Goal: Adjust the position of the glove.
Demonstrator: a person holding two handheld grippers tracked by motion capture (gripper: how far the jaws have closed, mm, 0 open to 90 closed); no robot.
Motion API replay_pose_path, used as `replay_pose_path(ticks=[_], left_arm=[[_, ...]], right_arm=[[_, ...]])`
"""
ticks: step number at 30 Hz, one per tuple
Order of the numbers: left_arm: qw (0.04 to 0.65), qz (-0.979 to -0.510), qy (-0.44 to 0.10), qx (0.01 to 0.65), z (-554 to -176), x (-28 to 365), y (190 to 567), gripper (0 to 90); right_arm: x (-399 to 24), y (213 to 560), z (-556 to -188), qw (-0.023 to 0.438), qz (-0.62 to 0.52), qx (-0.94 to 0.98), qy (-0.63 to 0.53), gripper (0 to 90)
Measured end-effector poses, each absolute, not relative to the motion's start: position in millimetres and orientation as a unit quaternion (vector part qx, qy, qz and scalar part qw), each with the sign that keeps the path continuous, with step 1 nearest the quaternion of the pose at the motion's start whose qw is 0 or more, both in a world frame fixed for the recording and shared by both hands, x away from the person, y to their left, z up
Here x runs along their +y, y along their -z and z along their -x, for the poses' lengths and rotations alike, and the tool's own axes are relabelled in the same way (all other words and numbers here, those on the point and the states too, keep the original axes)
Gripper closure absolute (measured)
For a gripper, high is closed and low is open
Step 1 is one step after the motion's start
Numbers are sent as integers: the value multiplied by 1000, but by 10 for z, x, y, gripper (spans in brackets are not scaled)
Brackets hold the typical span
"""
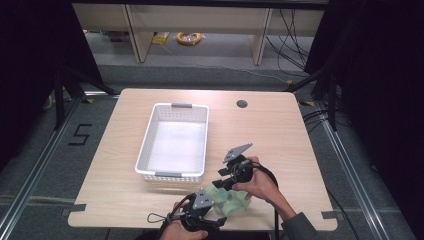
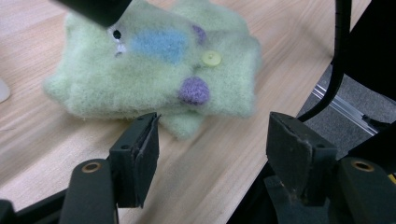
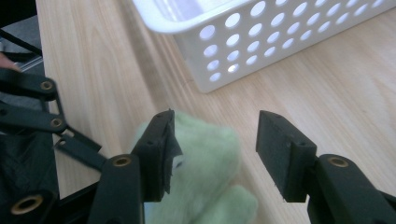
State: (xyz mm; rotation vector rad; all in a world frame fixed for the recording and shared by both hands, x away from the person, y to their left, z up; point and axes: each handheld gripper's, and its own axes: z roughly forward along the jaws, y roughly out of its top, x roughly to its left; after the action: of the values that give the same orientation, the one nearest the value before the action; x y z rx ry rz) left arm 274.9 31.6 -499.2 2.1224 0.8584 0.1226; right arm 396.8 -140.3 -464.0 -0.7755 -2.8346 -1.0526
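Broadly, the wooden table [image 1: 125, 170] carries everything in play, with a black "5" marking [image 1: 80, 134] on the floor to its left — the one piece of writing that can be read. Next in size is the white perforated basket [image 1: 148, 133], standing at the table's middle with grey handles on its short ends; in the right gripper view its holed wall [image 3: 261, 46] rises just beyond the jaws.

A pale green fuzzy cloth [image 1: 231, 202] lies folded on the table near the front edge, between the two hands and well short of the basket. In the left gripper view the cloth [image 2: 140, 88] shows a blue patch, two purple patches and a yellow button [image 2: 211, 58]; no label on it can be read.

The right gripper [image 3: 212, 149] hovers over one end of the cloth — its jaws stand apart, the left pad beside the fabric, neither pressing on it. The left gripper [image 2: 212, 144] sits at the table's front edge just short of the cloth, jaws spread wide with nothing between them.
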Motion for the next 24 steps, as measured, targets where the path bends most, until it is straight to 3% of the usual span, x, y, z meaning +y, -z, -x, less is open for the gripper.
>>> replay_pose_path(ticks=[4,7,10,11,19,20,21,24], left_arm=[[409,-845,-46,340,-2742,332,4987,342],[413,-844,-42,341,-2738,340,4985,342],[417,-837,-38,353,-2733,330,4990,342],[419,-836,-40,352,-2734,326,4986,342],[416,-840,-41,346,-2718,291,4992,341],[416,-839,-41,348,-2717,289,4998,341],[418,-839,-44,346,-2720,290,5002,341],[411,-845,-45,339,-2729,316,4999,342]], right_arm=[[-1333,4727,-4065,32,235,-920,313,520],[-1374,4773,-4099,58,215,-923,314,745],[-1417,4740,-4062,43,237,-917,318,832],[-1454,4700,-4032,52,245,-909,333,900],[-1569,4606,-3987,40,246,-899,361,868],[-1565,4608,-3990,40,249,-899,358,817],[-1524,4619,-3986,43,252,-903,346,708],[-1427,4675,-3998,51,243,-911,328,605]])
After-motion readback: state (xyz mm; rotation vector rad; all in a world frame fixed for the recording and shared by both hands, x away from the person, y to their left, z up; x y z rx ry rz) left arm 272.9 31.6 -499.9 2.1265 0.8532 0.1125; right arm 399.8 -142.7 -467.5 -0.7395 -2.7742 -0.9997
